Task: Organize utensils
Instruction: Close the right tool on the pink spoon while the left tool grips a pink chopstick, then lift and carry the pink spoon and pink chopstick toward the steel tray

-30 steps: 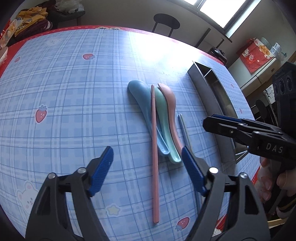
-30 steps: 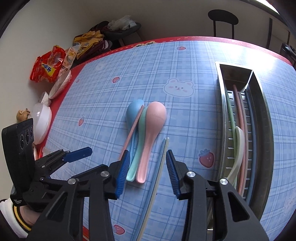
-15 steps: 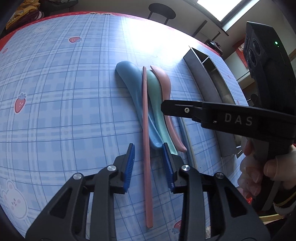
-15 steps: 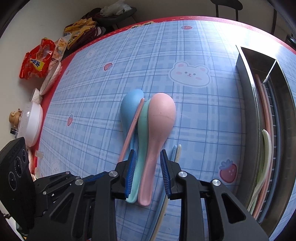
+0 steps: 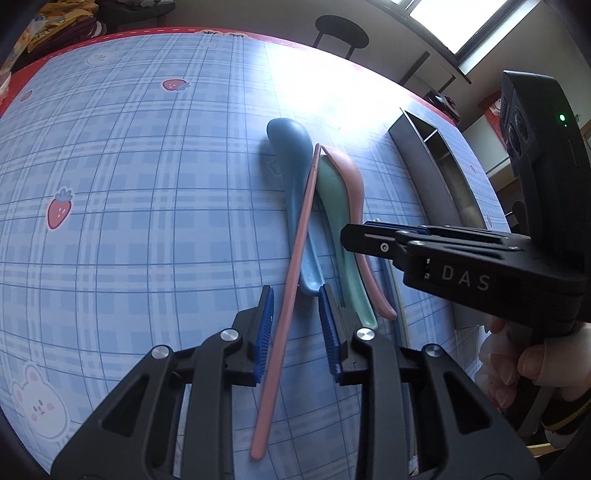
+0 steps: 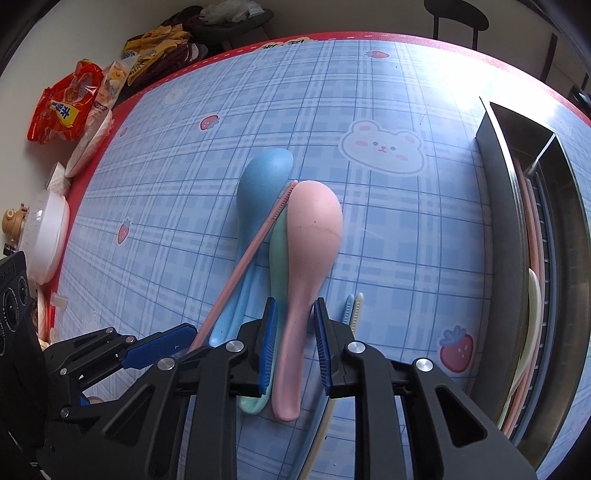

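A pink chopstick (image 5: 306,221) lies slanted across a blue spoon (image 5: 288,155), beside a green spoon (image 5: 332,206) and a pink spoon (image 5: 351,181). My left gripper (image 5: 295,306) straddles the chopstick; its jaws are closing, with a gap on each side. My right gripper (image 6: 296,310) straddles the handle of the pink spoon (image 6: 314,225); its jaws are closing too, and the pads do not press. A blue and a cream chopstick (image 6: 352,306) lie just right of it. The left gripper's fingertips (image 6: 177,339) show at lower left in the right wrist view.
A long metal tray (image 6: 517,258) at the table's right edge holds several chopsticks and a cream spoon (image 6: 533,295). Snack bags (image 6: 62,107) and a white bowl (image 6: 44,236) sit past the table's left edge. A stool (image 5: 341,31) stands beyond the far edge.
Both grippers' jaws have narrowed. The left one has come in around the pink chopstick. The right one has shifted from over the cream chopstick to around the pink spoon's handle and dropped lower.
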Demonstrator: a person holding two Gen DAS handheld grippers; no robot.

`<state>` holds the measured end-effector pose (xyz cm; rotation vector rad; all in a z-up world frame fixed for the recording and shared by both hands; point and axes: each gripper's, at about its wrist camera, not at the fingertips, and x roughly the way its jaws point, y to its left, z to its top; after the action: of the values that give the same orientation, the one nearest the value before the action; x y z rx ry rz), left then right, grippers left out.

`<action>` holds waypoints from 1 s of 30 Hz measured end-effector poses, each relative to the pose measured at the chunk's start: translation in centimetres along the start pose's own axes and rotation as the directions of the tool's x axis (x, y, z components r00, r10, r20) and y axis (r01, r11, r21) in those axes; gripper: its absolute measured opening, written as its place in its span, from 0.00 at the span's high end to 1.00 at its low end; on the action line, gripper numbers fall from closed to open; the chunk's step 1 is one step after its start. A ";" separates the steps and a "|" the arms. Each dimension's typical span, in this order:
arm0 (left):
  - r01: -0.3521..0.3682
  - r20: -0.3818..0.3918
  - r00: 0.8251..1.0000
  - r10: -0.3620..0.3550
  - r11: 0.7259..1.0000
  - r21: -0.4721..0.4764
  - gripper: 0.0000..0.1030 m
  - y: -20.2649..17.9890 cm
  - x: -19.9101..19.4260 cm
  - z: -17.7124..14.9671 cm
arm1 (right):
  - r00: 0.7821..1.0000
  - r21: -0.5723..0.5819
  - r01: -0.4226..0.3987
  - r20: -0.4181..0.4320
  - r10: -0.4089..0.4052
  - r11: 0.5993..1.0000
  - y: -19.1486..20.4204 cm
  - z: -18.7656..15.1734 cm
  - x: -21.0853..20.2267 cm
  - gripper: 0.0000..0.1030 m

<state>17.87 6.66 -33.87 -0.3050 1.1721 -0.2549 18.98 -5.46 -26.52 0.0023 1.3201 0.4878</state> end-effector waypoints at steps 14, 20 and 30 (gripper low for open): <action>-0.002 0.004 1.000 0.002 1.000 -0.009 0.74 0.9 -0.7 -0.7 | 0.998 0.096 -0.066 0.030 0.063 0.993 -1.6 -1.4 -1.6 0.93; 0.001 0.003 1.000 -0.001 1.000 -0.010 0.74 0.9 -0.8 -0.9 | 0.998 0.141 -0.063 0.038 0.058 0.988 -2.4 -2.0 -2.1 0.93; 0.006 0.009 1.000 -0.006 1.000 -0.012 0.74 1.0 -0.7 -1.0 | 0.995 0.197 -0.097 0.046 0.089 0.976 -3.6 -2.7 -2.4 0.93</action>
<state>16.68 7.76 -33.96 -0.3199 1.1639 -0.2520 17.30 -10.31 -25.96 0.2393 1.3320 0.4310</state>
